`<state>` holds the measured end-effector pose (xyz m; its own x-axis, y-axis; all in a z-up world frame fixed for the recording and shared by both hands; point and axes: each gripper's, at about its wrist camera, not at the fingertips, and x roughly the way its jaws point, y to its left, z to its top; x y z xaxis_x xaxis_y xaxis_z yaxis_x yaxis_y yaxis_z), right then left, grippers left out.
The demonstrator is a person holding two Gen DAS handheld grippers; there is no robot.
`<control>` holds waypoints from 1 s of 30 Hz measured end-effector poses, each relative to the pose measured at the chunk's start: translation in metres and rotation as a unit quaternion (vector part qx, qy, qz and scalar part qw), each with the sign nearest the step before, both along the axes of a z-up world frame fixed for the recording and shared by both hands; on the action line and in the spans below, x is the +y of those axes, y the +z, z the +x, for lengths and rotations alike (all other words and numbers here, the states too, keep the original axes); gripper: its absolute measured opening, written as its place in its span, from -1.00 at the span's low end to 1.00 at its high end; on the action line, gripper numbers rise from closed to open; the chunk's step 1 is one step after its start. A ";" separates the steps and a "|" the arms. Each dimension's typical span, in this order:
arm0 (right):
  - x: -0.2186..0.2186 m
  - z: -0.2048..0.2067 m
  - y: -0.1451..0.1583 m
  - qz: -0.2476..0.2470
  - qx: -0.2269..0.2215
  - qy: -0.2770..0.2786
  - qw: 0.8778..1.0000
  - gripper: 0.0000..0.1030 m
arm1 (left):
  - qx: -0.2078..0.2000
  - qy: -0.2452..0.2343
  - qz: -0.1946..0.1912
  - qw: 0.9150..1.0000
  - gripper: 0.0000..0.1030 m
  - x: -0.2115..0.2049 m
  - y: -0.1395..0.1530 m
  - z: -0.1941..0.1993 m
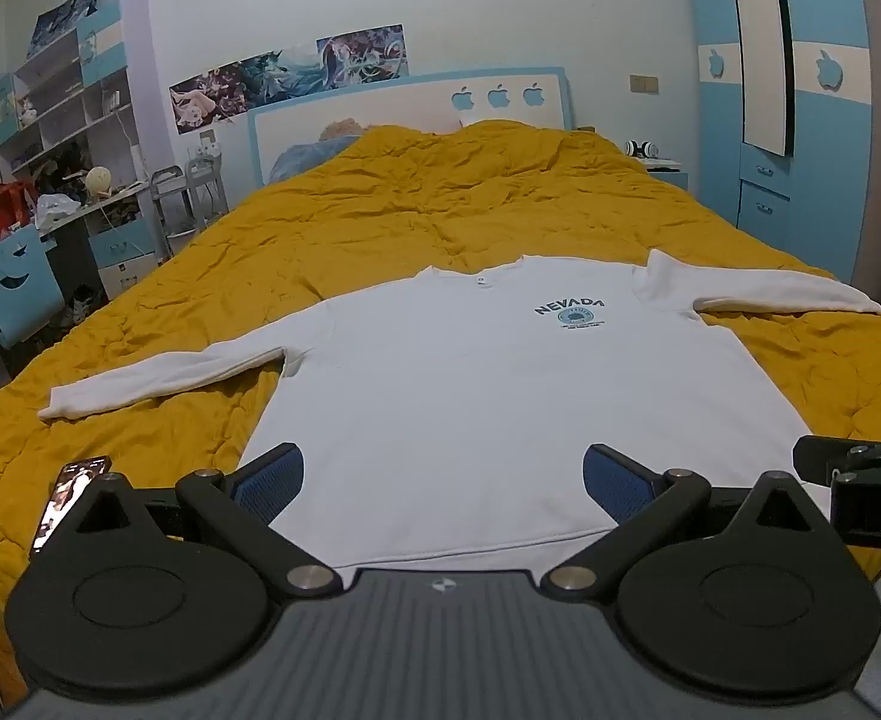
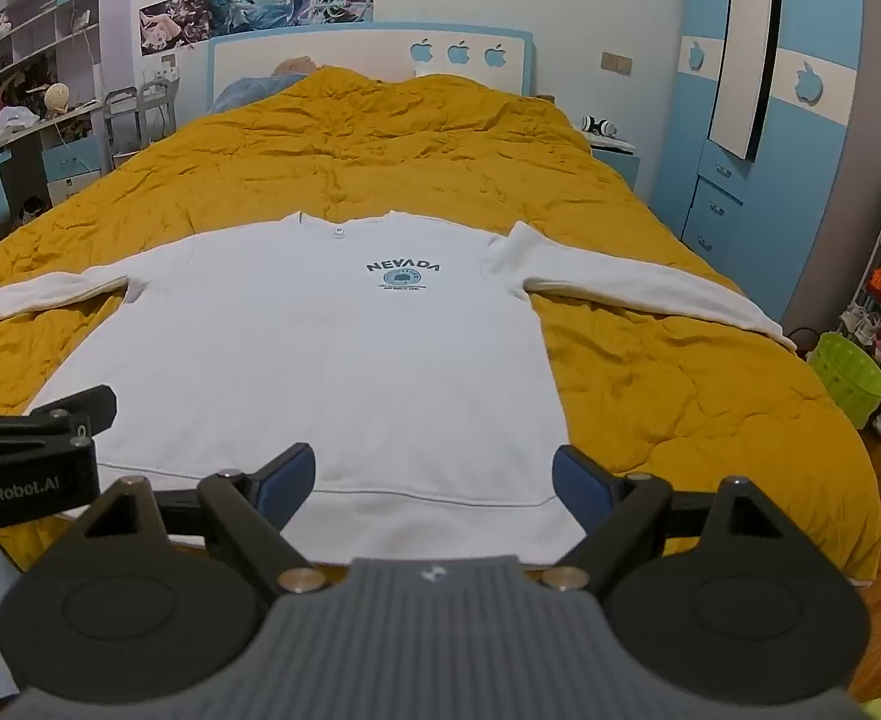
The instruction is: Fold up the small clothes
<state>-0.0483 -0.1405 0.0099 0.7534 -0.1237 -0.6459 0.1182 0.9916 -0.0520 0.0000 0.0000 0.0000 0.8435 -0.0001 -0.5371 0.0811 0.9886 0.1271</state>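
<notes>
A white sweatshirt [image 1: 500, 396] is laid flat, front up, on the mustard-yellow quilt [image 1: 380, 210] of a bed, with its hem toward the cameras and its neckline toward the headboard [image 1: 404, 102]. Both sleeves are spread outward over the quilt, and a dark "NEVADA" print [image 1: 569, 315] is seen on the chest.

The left claw [image 1: 443, 480] is held above the hem of the sweatshirt; its blue-padded fingers [image 1: 272, 480] are set wide apart, and nothing is gripped between them. The right claw [image 2: 434, 483] is held likewise over the hem, nearer the garment's right-hand edge as pictured, with its fingers [image 2: 287, 477] spread apart and nothing clamped. Whether either claw touches the cloth cannot be told.

In the left wrist view a phone [image 1: 68, 498] is seen lying on the quilt beside the left claw, its screen lit. A blue and white wardrobe [image 2: 800, 120] is seen to the right of the bed, with a green basket [image 2: 848, 378] on the floor near it. A cluttered desk [image 1: 80, 210] and shelves are seen to the left, and posters [image 1: 290, 72] are fixed to the wall above the headboard.
</notes>
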 end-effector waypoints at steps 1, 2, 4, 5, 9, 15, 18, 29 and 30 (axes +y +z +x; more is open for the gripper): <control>0.000 0.000 0.000 0.000 0.000 0.000 1.000 0.60 | 0.000 0.000 0.000 1.000 1.00 0.000 0.000 0.000; 0.000 0.000 0.000 0.000 0.000 0.000 1.000 0.60 | 0.001 0.000 0.000 1.000 1.00 0.001 0.000 0.000; 0.000 0.000 0.000 0.000 0.000 0.000 1.000 0.60 | 0.002 0.000 0.000 1.000 1.00 0.001 0.000 0.000; 0.000 0.000 0.000 0.000 0.000 0.000 1.000 0.60 | 0.001 -0.001 0.000 1.000 1.00 0.001 0.000 0.000; 0.000 0.000 0.000 0.001 0.002 0.001 1.000 0.60 | 0.000 0.000 0.000 1.000 1.00 0.000 0.000 0.000; 0.000 0.000 0.000 0.000 0.002 0.001 1.000 0.60 | 0.001 0.000 0.000 1.000 1.00 0.000 -0.002 0.000; 0.001 0.000 -0.001 0.001 0.004 0.002 1.000 0.60 | 0.001 0.000 0.000 1.000 1.00 0.000 -0.002 0.000; 0.001 0.001 -0.003 0.001 0.007 0.003 1.000 0.60 | 0.001 0.001 -0.002 1.000 1.00 0.000 -0.011 -0.003; 0.002 0.001 -0.004 0.001 0.007 0.004 1.000 0.60 | 0.002 0.001 -0.003 1.000 1.00 -0.001 -0.010 -0.001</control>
<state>-0.0474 -0.1388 0.0061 0.7451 -0.1164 -0.6567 0.1101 0.9926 -0.0509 -0.0010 -0.0010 -0.0102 0.8419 -0.0017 -0.5396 0.0801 0.9893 0.1219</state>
